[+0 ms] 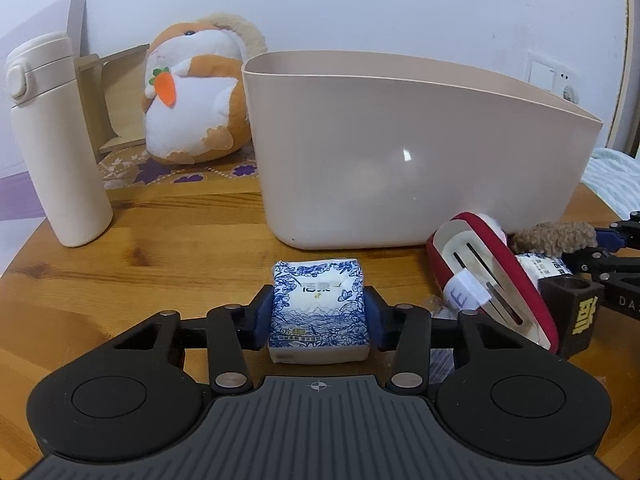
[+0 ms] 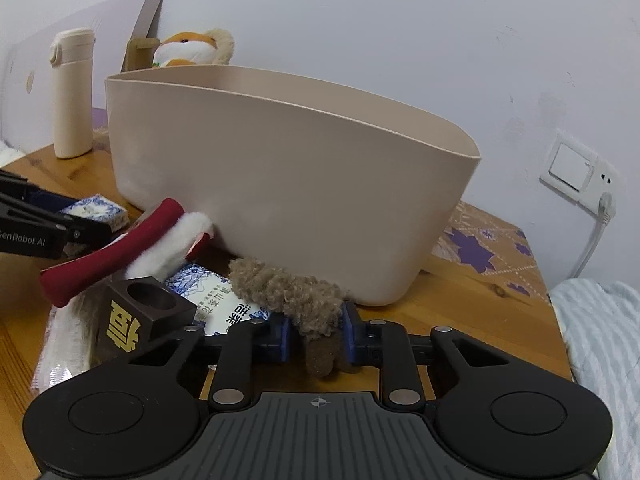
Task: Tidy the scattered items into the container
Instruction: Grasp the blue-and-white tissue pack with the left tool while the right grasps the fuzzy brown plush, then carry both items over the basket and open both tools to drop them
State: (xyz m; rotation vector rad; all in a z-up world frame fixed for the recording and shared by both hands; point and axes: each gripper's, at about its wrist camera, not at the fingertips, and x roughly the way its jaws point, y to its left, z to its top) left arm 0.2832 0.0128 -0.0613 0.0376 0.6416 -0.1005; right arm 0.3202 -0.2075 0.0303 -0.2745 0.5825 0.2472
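Note:
My left gripper [image 1: 318, 314] is shut on a blue-and-white tissue pack [image 1: 318, 308] that lies on the wooden table [image 1: 140, 260] in front of the beige container [image 1: 420, 152]. My right gripper [image 2: 316, 336] is shut on a brown fuzzy toy [image 2: 288, 292] lying beside the container [image 2: 288, 200]. Left of it sit a dark wooden block with a gold character [image 2: 140, 316], a second tissue pack [image 2: 224, 304] and a red slipper with white lining [image 2: 120, 252]. In the left wrist view the slipper [image 1: 492, 280], block [image 1: 576, 316] and brown toy [image 1: 556, 236] lie at right.
A cream flask [image 1: 56, 144] stands at the table's left. A hamster plush with a carrot [image 1: 192, 92] sits behind on a purple-flowered mat, by a wooden stand. A wall socket [image 2: 576, 172] and striped bedding [image 2: 600, 340] are at right.

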